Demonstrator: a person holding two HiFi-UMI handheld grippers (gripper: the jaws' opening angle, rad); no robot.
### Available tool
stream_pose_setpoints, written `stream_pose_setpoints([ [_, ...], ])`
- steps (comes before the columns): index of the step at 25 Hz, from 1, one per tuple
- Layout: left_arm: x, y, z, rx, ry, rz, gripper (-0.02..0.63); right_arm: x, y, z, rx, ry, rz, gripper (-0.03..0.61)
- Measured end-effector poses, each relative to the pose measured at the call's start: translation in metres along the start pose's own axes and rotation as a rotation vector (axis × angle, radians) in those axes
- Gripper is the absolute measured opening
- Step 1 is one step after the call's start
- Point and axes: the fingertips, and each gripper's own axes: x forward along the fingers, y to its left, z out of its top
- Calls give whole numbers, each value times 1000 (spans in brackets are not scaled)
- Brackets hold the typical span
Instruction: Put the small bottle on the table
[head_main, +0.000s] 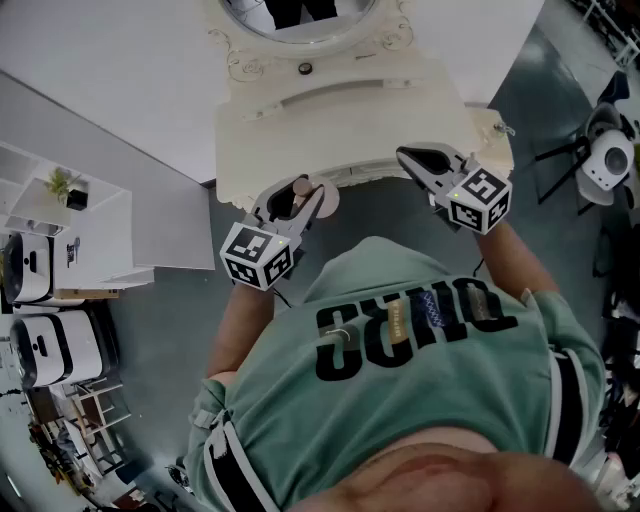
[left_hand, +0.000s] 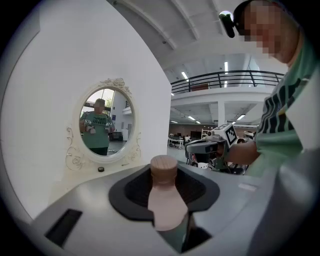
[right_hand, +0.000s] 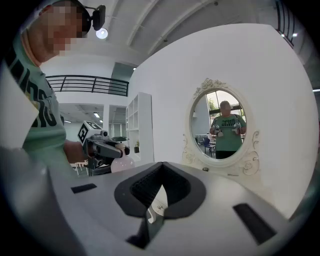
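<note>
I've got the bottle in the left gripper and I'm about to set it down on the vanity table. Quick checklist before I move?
1. Grip: left gripper shut on the small bottle: ok.
2. Bottle attitude: wooden cap up, looks upright: ok.
3. Bottle over the table: it hangs at the front edge; whether it is past the edge: cannot tell.
4. Landing spot: the front of the top is bare; the only item is a small dark object back by the mirror: ok.
5. Right gripper: shut, empty, off to the side: ok.
</note>
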Motion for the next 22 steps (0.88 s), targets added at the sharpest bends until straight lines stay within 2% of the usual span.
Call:
stream_pose_setpoints([
  [13, 18, -9, 5, -4, -8, 13, 141, -11, -11, -4, -2, 32, 29, -6],
  [22, 37, -33, 11, -4, -25, 44, 141, -39, -28, 0, -24, 12, 51, -6],
])
